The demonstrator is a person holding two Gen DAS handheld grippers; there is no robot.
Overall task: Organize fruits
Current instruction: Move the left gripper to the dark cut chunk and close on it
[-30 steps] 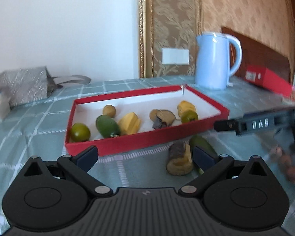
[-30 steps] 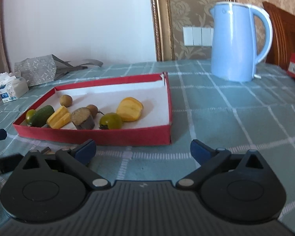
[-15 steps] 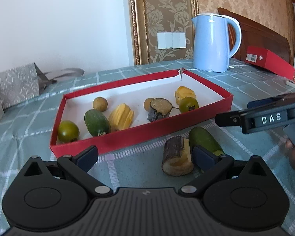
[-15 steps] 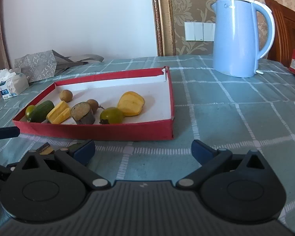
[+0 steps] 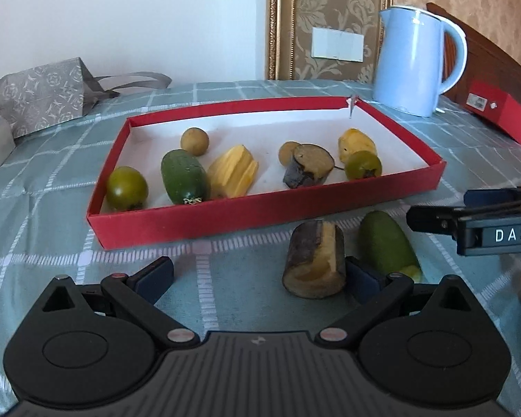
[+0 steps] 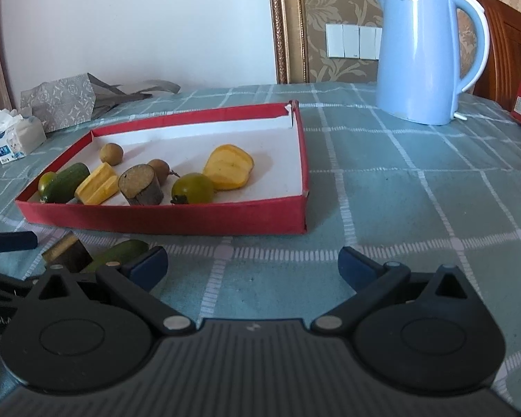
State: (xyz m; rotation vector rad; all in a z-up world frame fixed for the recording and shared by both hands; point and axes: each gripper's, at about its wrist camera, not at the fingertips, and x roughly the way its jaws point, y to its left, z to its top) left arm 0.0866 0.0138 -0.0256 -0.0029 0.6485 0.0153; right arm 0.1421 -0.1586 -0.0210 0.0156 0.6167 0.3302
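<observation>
L tongs point(image 5: 257, 271) open, pad maybe touching brown chunk point(image 5: 314, 260)

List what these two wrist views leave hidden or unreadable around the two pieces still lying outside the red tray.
- Green fruit, left wrist view: its near end sits behind the left gripper finger.
- Same fruit, right wrist view: mostly hidden behind the right gripper finger.
- Brown-skinned cut piece, right wrist view: lower part hidden by the gripper body.
- Red box label, left wrist view: too small to read.
</observation>
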